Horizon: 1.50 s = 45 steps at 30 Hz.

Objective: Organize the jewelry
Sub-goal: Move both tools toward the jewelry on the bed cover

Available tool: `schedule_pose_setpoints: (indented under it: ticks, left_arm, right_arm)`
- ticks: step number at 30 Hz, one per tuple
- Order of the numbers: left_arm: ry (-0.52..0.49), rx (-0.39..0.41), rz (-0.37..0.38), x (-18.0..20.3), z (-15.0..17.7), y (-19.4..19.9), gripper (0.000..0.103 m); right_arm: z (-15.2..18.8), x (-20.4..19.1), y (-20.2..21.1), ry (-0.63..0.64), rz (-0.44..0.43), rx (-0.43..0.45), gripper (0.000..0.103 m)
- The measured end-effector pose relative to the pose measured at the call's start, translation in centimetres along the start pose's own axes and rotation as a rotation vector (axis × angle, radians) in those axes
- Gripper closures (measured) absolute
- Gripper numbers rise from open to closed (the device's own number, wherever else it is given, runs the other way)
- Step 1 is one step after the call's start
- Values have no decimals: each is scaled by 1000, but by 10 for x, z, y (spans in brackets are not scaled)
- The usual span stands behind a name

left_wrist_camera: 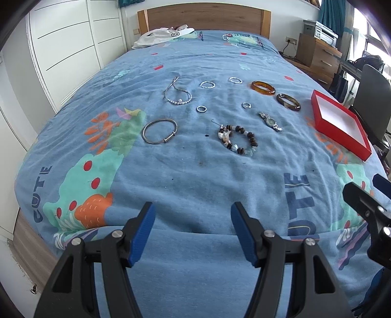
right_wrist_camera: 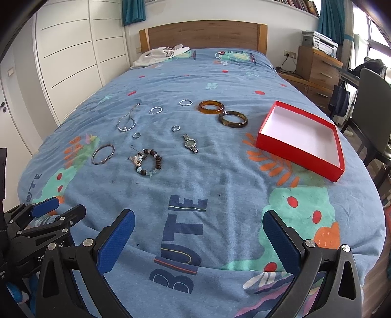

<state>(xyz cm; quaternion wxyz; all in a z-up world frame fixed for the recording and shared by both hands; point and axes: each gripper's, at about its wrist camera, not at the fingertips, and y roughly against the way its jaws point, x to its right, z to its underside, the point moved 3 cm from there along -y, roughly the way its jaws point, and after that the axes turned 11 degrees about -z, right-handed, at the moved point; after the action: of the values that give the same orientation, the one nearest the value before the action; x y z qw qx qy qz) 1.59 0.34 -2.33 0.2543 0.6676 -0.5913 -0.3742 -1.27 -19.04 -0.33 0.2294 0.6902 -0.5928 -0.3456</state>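
Note:
Jewelry lies spread on a blue bedspread (left_wrist_camera: pixel 195 176). There is a beaded bracelet (left_wrist_camera: pixel 238 141) (right_wrist_camera: pixel 149 162), a wristwatch (left_wrist_camera: pixel 270 121) (right_wrist_camera: pixel 190 143), an amber bangle (left_wrist_camera: pixel 263 87) (right_wrist_camera: pixel 211 107), a dark bangle (left_wrist_camera: pixel 288 102) (right_wrist_camera: pixel 233 119), a silver bangle (left_wrist_camera: pixel 159 134) (right_wrist_camera: pixel 103 154), a silver chain (left_wrist_camera: pixel 176 96) (right_wrist_camera: pixel 127 121) and several small rings (left_wrist_camera: pixel 201 109). An empty red box (left_wrist_camera: pixel 341 124) (right_wrist_camera: pixel 303 141) with a white inside sits at the right. My left gripper (left_wrist_camera: pixel 193 230) and right gripper (right_wrist_camera: pixel 199 241) are both open, empty, at the bed's near edge.
A white garment (left_wrist_camera: pixel 161 35) lies by the wooden headboard (left_wrist_camera: pixel 205 18). White wardrobe doors (left_wrist_camera: pixel 61 49) stand on the left. A wooden dresser (right_wrist_camera: pixel 317 66) and a chair (right_wrist_camera: pixel 374 97) stand to the right of the bed.

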Motion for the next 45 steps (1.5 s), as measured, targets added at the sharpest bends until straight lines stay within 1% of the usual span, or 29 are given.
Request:
schedule_pose_setpoints:
  ticks: [7, 25, 31, 34, 45]
  left_arm:
    - [-21, 30, -41, 0, 0, 1, 41]
    - [-36, 54, -50, -10, -3, -1, 41]
    - [-19, 29, -40, -16, -4, -5, 41]
    - [-19, 32, -42, -17, -3, -4, 41]
    - [-1, 22, -11, -21, -5, -8, 41]
  right_arm:
    - [1, -2, -2, 13, -9, -4, 1]
    - [-4, -7, -2, 33, -48, 5, 2]
    - [-6, -13, -1, 48, -65, 4, 6]
    - [-6, -14, -1, 51, -69, 4, 7]
    - [-6, -23, -3, 77, -94, -1, 8]
